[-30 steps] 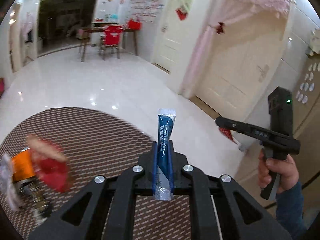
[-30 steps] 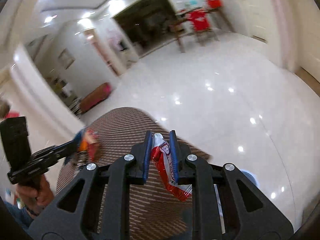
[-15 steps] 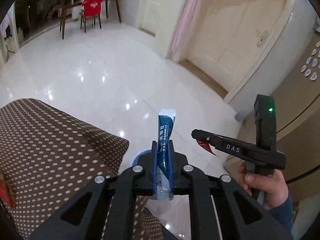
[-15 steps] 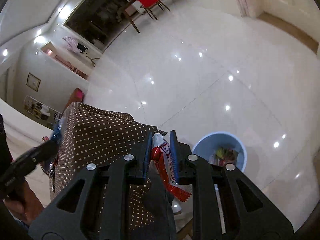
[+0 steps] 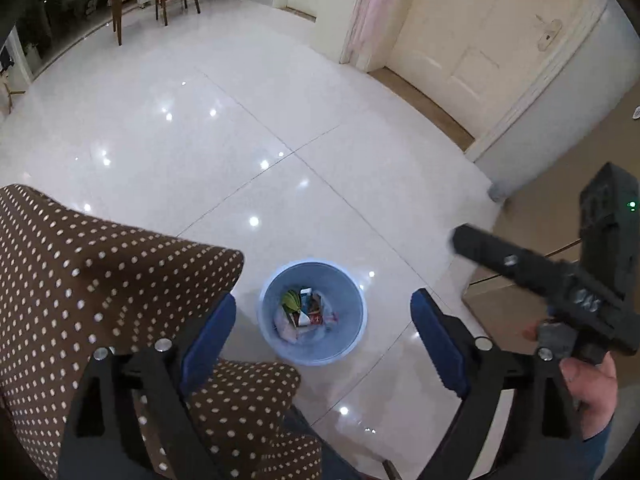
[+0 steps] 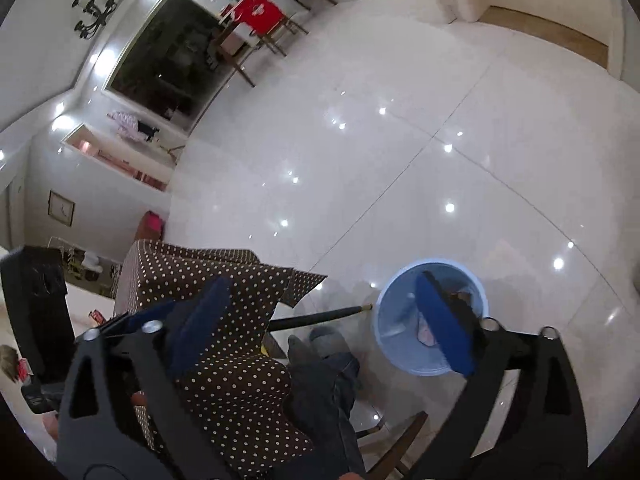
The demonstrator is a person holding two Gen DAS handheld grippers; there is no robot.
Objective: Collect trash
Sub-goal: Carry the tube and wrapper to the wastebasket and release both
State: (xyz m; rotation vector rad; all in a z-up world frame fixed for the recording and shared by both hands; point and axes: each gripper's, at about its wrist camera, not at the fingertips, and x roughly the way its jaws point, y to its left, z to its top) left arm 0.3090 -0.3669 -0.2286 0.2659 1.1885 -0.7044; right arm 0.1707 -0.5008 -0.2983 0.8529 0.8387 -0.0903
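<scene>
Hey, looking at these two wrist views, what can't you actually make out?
- Left wrist view: the trash in the blue bin is too small to identify.
- Right wrist view: a blue finger pad covers part of the bin's inside.
- Right wrist view: things on the table are cut off by the left edge.

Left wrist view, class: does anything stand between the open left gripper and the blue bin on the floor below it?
Nothing visible does. The left gripper, jaws opening and empty, frames the blue bin directly; the dotted tablecloth lies off to one side.
</scene>
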